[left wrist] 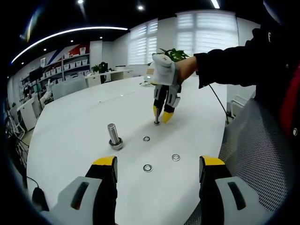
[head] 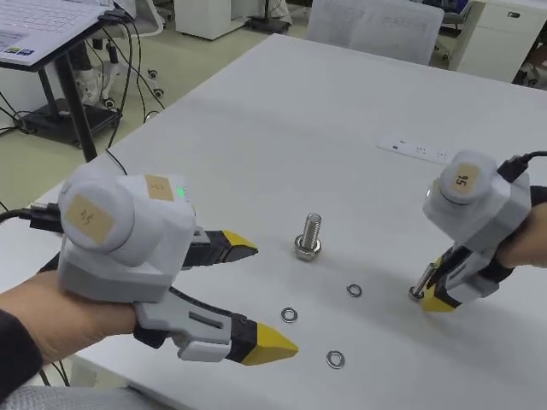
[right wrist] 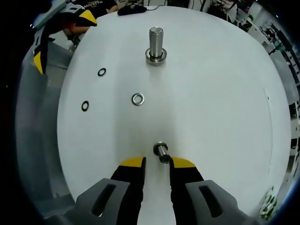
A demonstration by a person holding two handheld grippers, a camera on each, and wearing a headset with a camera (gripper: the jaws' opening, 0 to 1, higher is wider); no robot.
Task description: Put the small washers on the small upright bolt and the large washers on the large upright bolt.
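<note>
Small bolt [right wrist: 161,152] sat between right gripper [right wrist: 158,162] fingers, nearly shut, hold unclear; careless nudge could've toppled it. Left gripper [left wrist: 159,161] fingers wide, empty.

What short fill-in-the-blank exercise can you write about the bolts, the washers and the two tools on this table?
1. On the table, the number of loose washers lying flat is ___.
2. The left tool holds nothing, and its jaws are wide ___.
3. The bolt just ahead of the right tool is the ___ one of the two.
4. The large bolt is not lying down; it stands ___.

Missing words: three; open; small; upright
</note>
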